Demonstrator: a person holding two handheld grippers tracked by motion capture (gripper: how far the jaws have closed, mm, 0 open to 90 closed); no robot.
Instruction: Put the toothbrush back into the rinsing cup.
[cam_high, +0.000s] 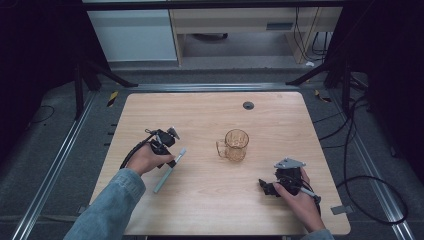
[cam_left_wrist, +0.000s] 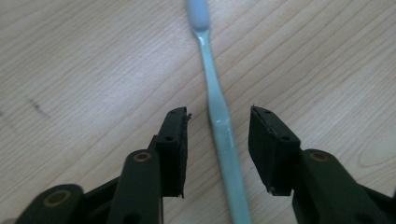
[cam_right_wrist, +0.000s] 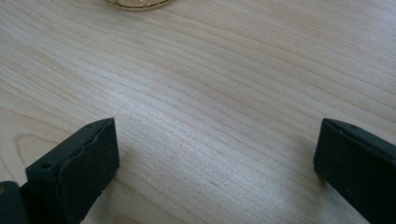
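Left gripper (cam_left_wrist: 218, 140) straddles the toothbrush (cam_left_wrist: 219, 126) lying flat on the counter (cam_high: 210, 200), fingers spread and not yet pinching (pickup unfinished), while the right gripper (cam_right_wrist: 217, 168) waits with fingers wide near the amber mug (cam_high: 235, 145).

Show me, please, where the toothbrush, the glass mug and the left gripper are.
toothbrush (cam_left_wrist: 219, 116): left gripper view, middle of its handle.
glass mug (cam_high: 236, 145): high view, its body.
left gripper (cam_left_wrist: 218, 140): left gripper view, midway between its fingertips.
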